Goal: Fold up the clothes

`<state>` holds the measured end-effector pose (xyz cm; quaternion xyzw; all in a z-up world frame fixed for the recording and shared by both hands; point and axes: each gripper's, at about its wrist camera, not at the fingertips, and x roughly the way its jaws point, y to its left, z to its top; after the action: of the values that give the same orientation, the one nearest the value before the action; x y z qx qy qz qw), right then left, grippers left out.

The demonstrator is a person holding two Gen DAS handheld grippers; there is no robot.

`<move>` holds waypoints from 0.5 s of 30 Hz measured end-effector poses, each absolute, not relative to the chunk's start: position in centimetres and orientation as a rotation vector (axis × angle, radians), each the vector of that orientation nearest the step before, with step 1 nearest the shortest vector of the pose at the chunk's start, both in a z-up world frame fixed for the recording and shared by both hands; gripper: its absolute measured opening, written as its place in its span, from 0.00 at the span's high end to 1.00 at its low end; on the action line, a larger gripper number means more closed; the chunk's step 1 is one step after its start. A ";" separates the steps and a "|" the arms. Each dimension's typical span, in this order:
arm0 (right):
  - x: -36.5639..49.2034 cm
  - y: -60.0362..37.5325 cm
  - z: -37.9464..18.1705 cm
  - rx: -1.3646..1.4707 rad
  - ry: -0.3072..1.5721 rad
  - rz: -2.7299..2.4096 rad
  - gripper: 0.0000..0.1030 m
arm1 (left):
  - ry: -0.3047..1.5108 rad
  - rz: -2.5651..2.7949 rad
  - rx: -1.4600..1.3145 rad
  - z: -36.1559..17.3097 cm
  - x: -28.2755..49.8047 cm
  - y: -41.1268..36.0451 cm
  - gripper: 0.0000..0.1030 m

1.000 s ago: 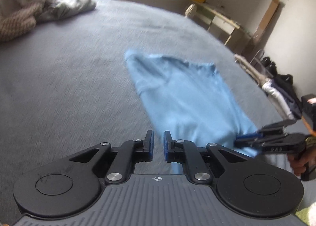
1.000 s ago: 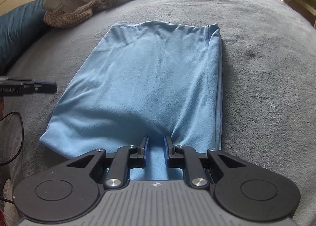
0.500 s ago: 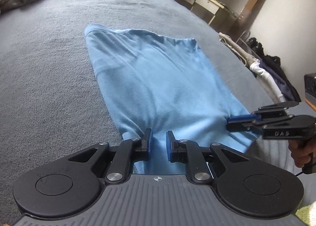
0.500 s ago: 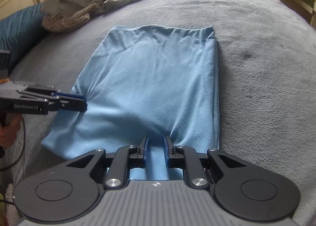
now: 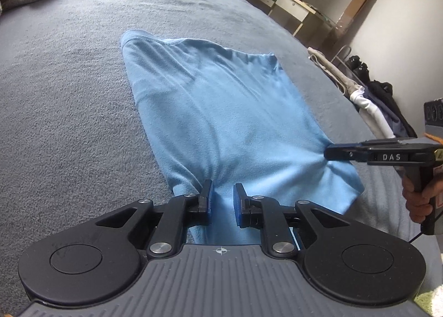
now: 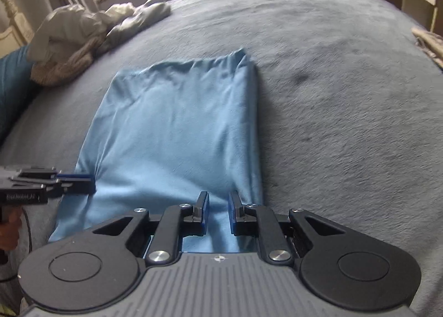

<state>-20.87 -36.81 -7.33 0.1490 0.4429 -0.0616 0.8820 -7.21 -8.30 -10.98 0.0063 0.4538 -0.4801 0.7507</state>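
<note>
Blue shirt (image 5: 221, 112): flat on grey bed (image 5: 69, 95).
Left hand-held gripper (image 5: 223, 195): pinching near hem, apparently.
Right hand-held gripper (image 6: 217, 200): pinching hem.

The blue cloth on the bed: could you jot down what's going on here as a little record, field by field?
Garment: light blue cloth, lying lengthwise on the bed
Surface: grey blanket
Left gripper: near-left corner of the cloth between its pads
Right gripper: pinching the near-right corner
Far end: flat on the blanket
Other laundry: unfolded pile at the far left
Fold stage: near edge gripped, not yet carried over
</note>
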 end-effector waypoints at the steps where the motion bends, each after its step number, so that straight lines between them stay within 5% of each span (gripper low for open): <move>1: -20.9 -36.9 -7.1 0.308 0.919 -0.134 0.86 | 0.992 -1.048 0.014 -11.0 -7.2 -8.3 0.84; 15: -21.5 -36.6 -6.9 0.300 0.934 -0.150 0.85 | 0.995 -1.051 0.012 -11.0 -7.0 -8.2 0.84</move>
<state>-21.47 -36.57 -6.93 0.1441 0.4483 -0.0717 0.8793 -7.03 -8.15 -11.03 0.0055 0.4551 -0.4809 0.7494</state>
